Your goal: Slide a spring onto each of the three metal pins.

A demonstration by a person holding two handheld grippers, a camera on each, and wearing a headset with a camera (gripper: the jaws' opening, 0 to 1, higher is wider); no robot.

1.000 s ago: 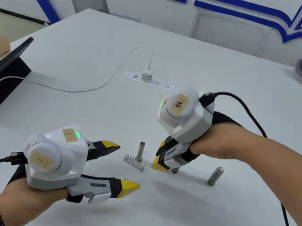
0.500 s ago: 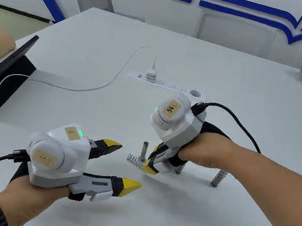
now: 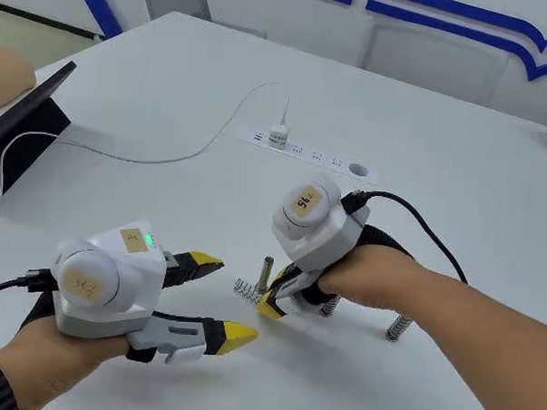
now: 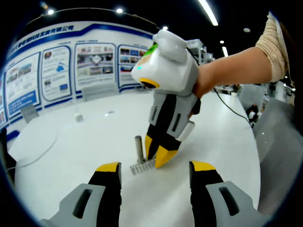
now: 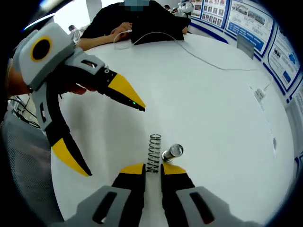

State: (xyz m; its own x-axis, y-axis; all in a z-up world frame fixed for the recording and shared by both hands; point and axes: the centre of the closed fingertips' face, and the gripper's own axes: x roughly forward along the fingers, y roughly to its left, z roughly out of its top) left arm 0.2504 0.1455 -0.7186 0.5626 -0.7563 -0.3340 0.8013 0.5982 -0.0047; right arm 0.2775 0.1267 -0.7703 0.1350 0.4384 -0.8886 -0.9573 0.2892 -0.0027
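The right claw (image 5: pixel 153 170) has its yellow-tipped jaws drawn in to a narrow gap. The near end of a small bare-steel coil spring (image 5: pixel 154 150) sits in that gap at the tips. I cannot tell whether the jaws actually pinch it yet or only bracket it.

From the tips the spring runs straight up the right gripper view, so its long axis continues the line of the jaws, and it lies flat on the white worktop (image 3: pixel 168 119). Just to the right of the spring in that view, beside its far half and apart from it, stands a short upright metal pin (image 5: pixel 173 152), seen almost end-on from above.

The coming move turns on that mismatch, as I judge it. The spring lies on its side and the pin stands up, so the coil must be lifted and tipped until its bore is over the pin's top.

The left claw (image 4: pixel 156 168) is spread wide and holds nothing, low in the left gripper view. It points at the same spring and pin but stays well short of them, so the right claw is clearly the nearer.

Toward the lower right of the head view, two more upright springs (image 3: pixel 397 327) stand behind the right hand, probably already on their pins.
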